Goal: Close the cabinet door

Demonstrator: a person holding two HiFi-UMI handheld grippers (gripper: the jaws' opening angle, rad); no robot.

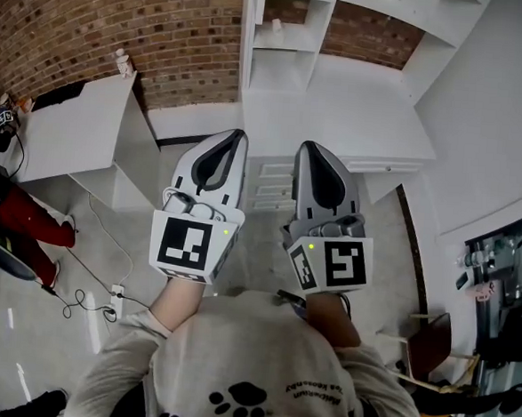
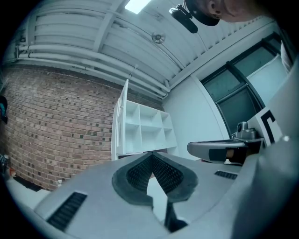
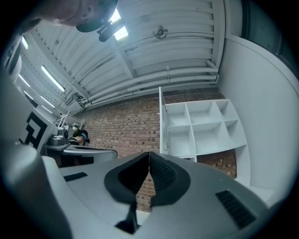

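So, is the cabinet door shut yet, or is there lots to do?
Not yet. Done: nothing that shows. The cabinet door stands open, sticking out edge-on beside the white shelves. In hand: the left hand-held gripper and the right hand-held gripper are both shut and empty, pointing toward the shelves without touching them. Left: reach the door and push it closed.

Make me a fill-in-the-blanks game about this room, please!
The wall next to the cabinet is made of ____. The cabinet door stands ____. The right gripper has its jaws ____, with nothing between them. The cabinet's shelves are coloured ____.
Missing words: brick; open; shut; white.
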